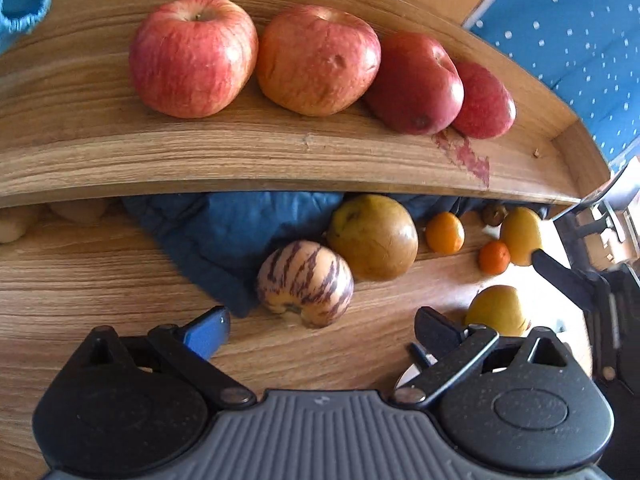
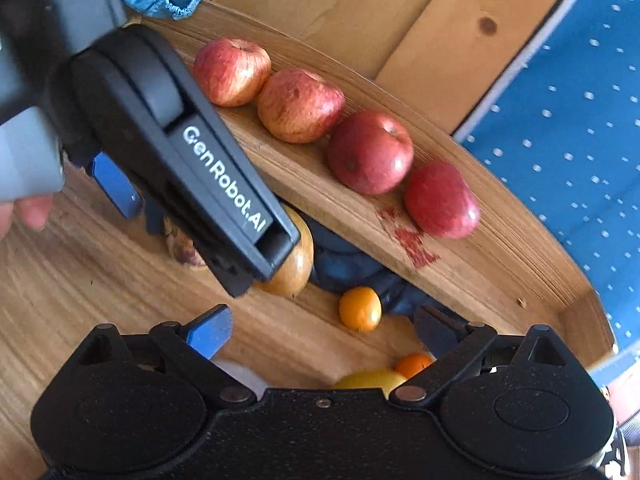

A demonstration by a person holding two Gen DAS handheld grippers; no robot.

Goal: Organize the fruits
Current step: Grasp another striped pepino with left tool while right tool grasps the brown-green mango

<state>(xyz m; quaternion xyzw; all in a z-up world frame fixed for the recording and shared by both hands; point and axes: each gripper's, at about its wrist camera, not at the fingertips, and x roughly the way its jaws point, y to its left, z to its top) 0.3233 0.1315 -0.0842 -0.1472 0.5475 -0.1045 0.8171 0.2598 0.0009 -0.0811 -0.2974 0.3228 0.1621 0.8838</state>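
Four red apples (image 1: 318, 60) sit in a row on the raised wooden shelf (image 1: 200, 160); the right wrist view shows the same apples (image 2: 370, 152). Below the shelf, a purple-striped cream fruit (image 1: 306, 282) rests on the wooden surface against a blue cloth (image 1: 232, 232). My left gripper (image 1: 324, 330) is open, with the striped fruit just ahead of its gap and untouched. A brownish-yellow round fruit (image 1: 374, 238) lies behind it. My right gripper (image 2: 324, 330) is open and holds nothing, hovering near a small orange (image 2: 360, 309).
Two small oranges (image 1: 445, 232) and two yellow fruits (image 1: 520, 234) lie at the right of the lower surface. The shelf has a red stain (image 1: 464, 156). The left gripper's black housing (image 2: 180, 152) fills the left of the right wrist view. Blue dotted fabric (image 1: 568, 40) lies beyond the shelf.
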